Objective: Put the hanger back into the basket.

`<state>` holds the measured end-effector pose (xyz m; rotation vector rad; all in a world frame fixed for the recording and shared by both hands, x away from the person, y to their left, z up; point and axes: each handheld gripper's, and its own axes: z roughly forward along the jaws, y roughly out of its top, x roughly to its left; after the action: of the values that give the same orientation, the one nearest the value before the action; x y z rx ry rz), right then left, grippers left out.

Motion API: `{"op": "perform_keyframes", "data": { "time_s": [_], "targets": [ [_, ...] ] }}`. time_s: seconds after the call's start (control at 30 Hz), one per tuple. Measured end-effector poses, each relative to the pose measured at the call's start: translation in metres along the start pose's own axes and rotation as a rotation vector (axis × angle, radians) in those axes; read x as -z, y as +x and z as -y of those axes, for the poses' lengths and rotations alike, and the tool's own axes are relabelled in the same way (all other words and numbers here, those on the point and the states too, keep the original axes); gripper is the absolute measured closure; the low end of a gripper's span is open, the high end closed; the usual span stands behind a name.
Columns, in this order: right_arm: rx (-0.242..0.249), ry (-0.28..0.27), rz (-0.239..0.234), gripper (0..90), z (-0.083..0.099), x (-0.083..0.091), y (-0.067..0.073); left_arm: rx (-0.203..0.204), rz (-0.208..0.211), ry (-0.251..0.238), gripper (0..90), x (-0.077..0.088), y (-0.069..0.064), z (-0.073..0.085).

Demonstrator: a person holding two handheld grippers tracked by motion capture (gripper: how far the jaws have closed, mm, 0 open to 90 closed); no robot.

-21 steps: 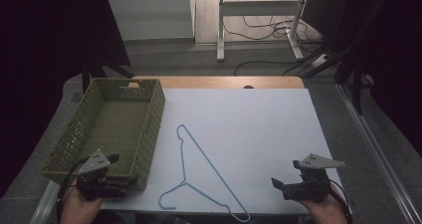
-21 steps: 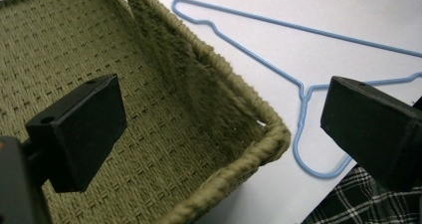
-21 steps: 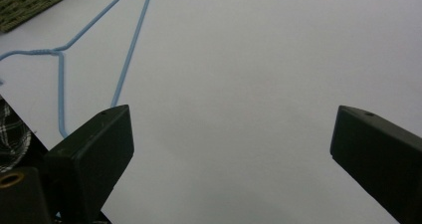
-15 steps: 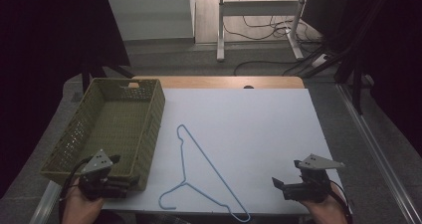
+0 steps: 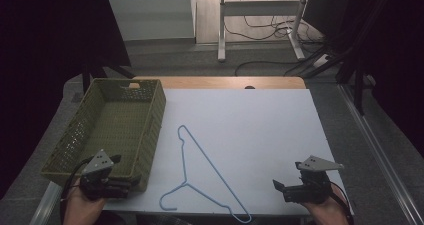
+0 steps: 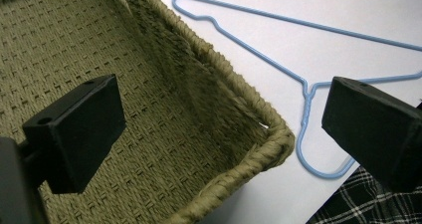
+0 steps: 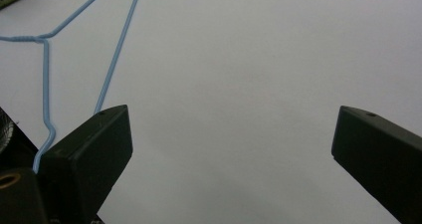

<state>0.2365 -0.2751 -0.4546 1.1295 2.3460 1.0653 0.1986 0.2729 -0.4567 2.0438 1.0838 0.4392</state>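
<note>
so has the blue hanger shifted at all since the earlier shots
No. The blue hanger lies flat on the white table in the same spot, its narrow end equally close to the green basket and its hook at the near edge.

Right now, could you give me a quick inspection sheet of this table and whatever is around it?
Surface: white table top, bare in the middle.
Job's things: blue wire hanger lying flat; woven green basket beside it, nothing inside.
Clutter: nothing seen.
Grippers: left claw open at the basket's near corner; right claw open above the table, holding nothing.
Cables: one trails from the left claw; more lie on the floor behind.
Surroundings: white desk frame, dark room.
</note>
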Motion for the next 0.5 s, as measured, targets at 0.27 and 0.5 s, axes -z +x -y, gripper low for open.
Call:
{"op": "perform_keyframes", "data": {
  "time_s": [0.27, 0.5],
  "targets": [
    [0.011, 0.001, -0.024, 2.1, -0.007, -0.002, 0.007, -0.024, 0.023, -0.024, 4.2, 0.000, -0.010, -0.009],
    [0.016, 0.009, -0.041, 1.6, -0.016, -0.007, 0.017, -0.071, 0.052, -0.048, 3.7, -0.006, -0.024, -0.022]
  ]
}}
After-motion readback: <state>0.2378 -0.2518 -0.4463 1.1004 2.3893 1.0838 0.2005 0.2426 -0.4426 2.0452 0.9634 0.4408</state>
